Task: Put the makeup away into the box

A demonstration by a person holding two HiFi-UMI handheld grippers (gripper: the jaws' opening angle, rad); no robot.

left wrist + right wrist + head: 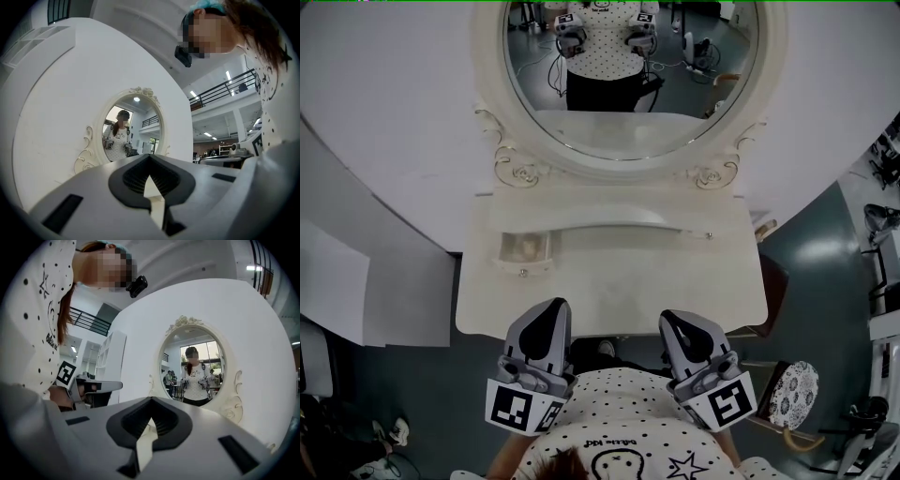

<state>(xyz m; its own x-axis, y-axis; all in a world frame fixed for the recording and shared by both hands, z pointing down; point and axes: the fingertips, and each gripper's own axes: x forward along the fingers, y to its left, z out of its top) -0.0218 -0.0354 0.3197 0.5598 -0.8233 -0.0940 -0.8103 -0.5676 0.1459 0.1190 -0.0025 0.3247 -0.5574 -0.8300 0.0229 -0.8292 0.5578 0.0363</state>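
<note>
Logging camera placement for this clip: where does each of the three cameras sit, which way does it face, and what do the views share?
Head view: on the person's head, looking steeply down at the dressing table, the mirror, the left gripper, the right gripper and the shirt.
Left gripper view: on the left gripper, looking along its shut jaws at the mirror; shirt at right.
Right gripper view: on the right gripper, looking along its shut jaws at the mirror; shirt and left gripper at left.
Shared: all three show the mirror with the person reflected.
</note>
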